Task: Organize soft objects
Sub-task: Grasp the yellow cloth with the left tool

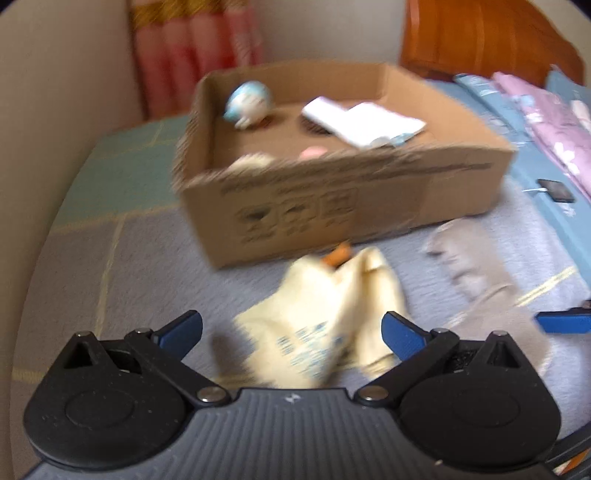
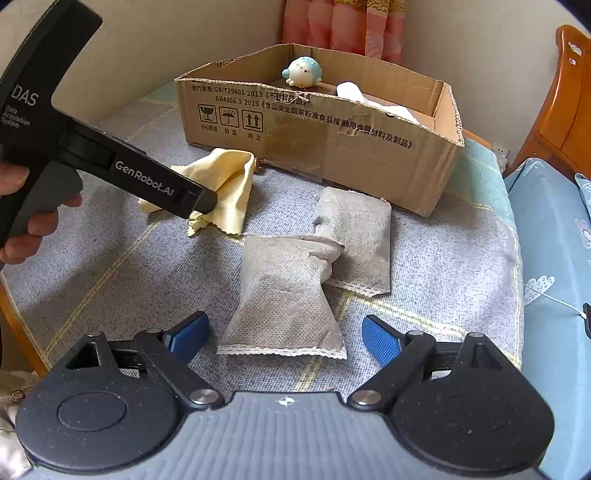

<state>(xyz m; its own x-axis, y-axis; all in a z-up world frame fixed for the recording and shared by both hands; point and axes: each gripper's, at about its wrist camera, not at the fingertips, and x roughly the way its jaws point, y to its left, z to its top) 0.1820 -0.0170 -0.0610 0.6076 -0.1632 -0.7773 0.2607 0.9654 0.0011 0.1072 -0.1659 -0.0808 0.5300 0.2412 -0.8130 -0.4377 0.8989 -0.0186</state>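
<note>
A pale yellow cloth lies on the grey bedspread in front of a cardboard box. My left gripper is open, its fingers either side of the cloth's near end; the view is blurred. In the right wrist view the left gripper is over the yellow cloth. My right gripper is open, with a grey fabric pouch between its fingers. A second grey pouch lies behind it. The box holds a blue-and-white plush and white cloth.
A grey checked bedspread covers the surface. A blue patterned quilt lies at the right. A wooden headboard stands at the far right, and a pink curtain hangs behind the box. A small dark object lies right of the box.
</note>
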